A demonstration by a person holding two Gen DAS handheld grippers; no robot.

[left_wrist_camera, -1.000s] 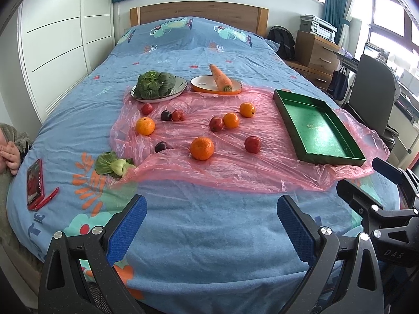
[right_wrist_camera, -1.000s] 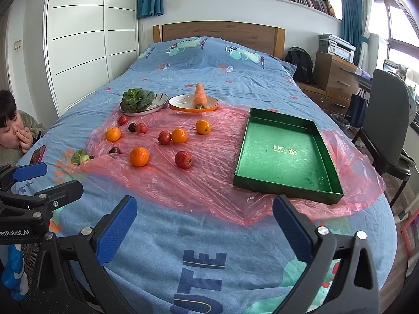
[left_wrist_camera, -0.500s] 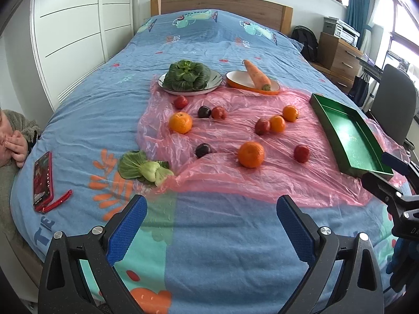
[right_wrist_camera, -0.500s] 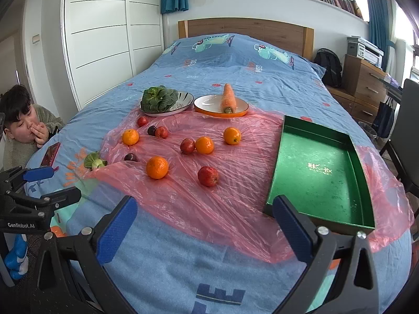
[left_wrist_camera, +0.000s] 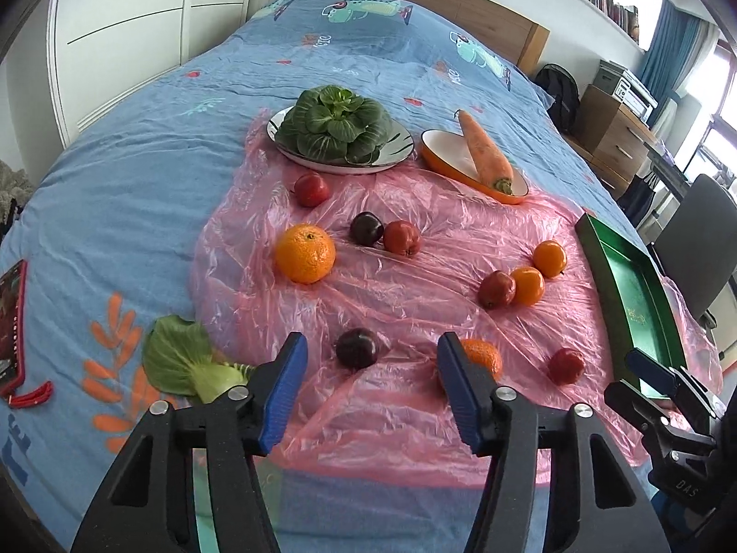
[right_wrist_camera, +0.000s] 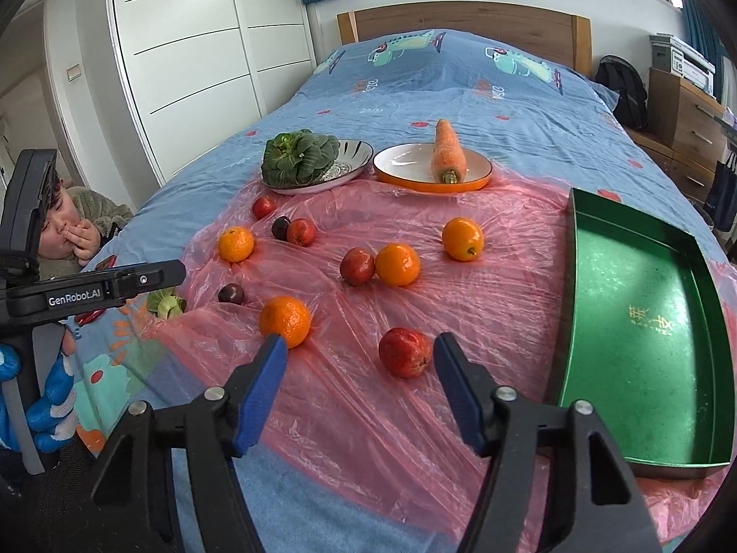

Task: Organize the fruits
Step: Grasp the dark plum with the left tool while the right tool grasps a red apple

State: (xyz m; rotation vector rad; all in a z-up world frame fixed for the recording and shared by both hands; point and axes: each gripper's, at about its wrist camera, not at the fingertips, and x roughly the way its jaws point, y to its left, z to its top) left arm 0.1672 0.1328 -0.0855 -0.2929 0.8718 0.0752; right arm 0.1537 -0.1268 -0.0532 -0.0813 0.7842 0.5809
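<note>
pink plastic sheet: four oranges, four red fruits, seemingly two plums; both grippers' fingers apart.

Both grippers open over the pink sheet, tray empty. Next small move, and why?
Probably ease the right gripper forward and down so its open jaws straddle the nearest red apple, then close. That apple lies just ahead, nearer its right finger, apart from other fruit and nearest to the empty green rectangular tray. The left gripper is open near the dark plum.
</note>
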